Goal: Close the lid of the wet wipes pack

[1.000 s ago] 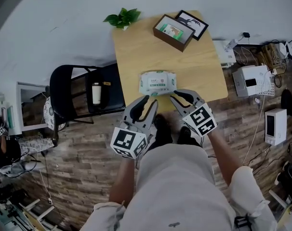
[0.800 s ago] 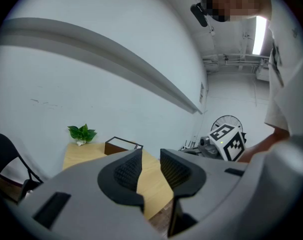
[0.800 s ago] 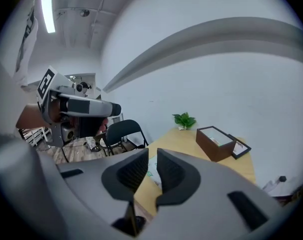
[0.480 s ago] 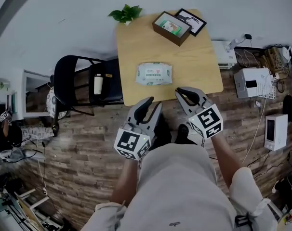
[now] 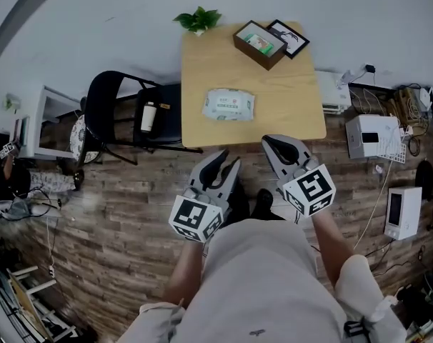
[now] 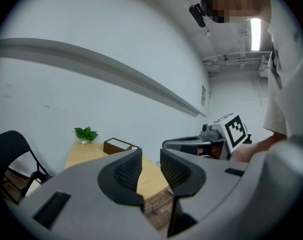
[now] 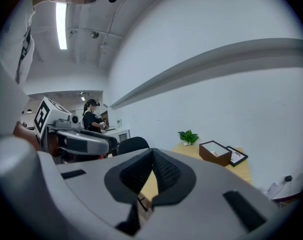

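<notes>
1. The pack (image 5: 229, 104) lies flat on the table (image 5: 288, 113), left of centre and near the table's front edge. Both grippers hang off the table's front edge, over the plank floor (image 5: 109, 213), well apart from the pack. We cannot tell how its lid stands.

2. Left gripper (image 5: 227, 161): jaws a narrow gap apart, nothing between them. Right gripper (image 5: 275, 144): pads pressed together, nothing held.

3. A brown open box (image 5: 259, 45) stands at the table's far edge, with a green-and-white item inside. A framed picture (image 5: 289, 37) lies just beside it, and a plant (image 5: 200, 20) at the table's far left corner. A chair (image 5: 116, 113) left of the table carries a bottle (image 5: 148, 116).

4. The pack's label shows green print, too small to read.
</notes>
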A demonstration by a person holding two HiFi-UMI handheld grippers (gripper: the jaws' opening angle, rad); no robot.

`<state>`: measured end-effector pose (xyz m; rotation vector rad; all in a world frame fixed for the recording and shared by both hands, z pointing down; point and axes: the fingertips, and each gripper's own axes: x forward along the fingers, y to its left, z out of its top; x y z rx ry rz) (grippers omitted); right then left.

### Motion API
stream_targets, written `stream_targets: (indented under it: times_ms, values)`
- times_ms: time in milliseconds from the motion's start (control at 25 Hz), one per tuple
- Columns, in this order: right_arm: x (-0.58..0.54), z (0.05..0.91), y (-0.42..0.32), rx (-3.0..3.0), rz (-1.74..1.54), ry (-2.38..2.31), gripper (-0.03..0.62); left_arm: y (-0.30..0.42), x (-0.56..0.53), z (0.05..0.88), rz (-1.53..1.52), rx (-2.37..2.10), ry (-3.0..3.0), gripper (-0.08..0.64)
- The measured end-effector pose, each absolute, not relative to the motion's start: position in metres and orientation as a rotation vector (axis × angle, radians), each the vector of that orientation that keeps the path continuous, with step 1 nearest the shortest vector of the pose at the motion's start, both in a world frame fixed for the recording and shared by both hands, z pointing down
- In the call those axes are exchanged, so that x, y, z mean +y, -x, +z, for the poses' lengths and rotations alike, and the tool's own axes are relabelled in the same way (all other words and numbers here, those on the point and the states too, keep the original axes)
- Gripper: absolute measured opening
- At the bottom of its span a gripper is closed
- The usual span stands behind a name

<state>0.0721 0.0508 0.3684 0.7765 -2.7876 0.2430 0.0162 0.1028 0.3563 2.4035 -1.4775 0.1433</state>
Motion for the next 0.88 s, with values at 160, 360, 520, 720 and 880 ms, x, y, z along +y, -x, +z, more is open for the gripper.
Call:
stream_targets:
  times_ms: [160, 360, 520, 720, 880]
  values:
    - [0.062, 0.355, -0.077, -2.817, 0.234, -0.778, 0.000, -0.019, 0.113, 0.351, 0.122, -1.503, -2.400, 0.109]
    - [0.069, 0.347, -0.092, -2.828, 0.261, -0.800, 0.000, -0.022, 0.119, 0.346, 0.111, -1.524, -2.402, 0.106]
    - [0.071, 0.346, -0.103, -2.833, 0.275, -0.815, 0.000, -0.022, 0.120, 0.344, 0.112, -1.541, -2.406, 0.104]
    - [0.072, 0.341, -0.109, -2.837, 0.275, -0.823, 0.000, -0.029, 0.118, 0.340, 0.117, -1.539, -2.417, 0.096]
    - [0.073, 0.341, -0.106, -2.850, 0.272, -0.808, 0.000, -0.030, 0.116, 0.337, 0.124, -1.550, -2.418, 0.065]
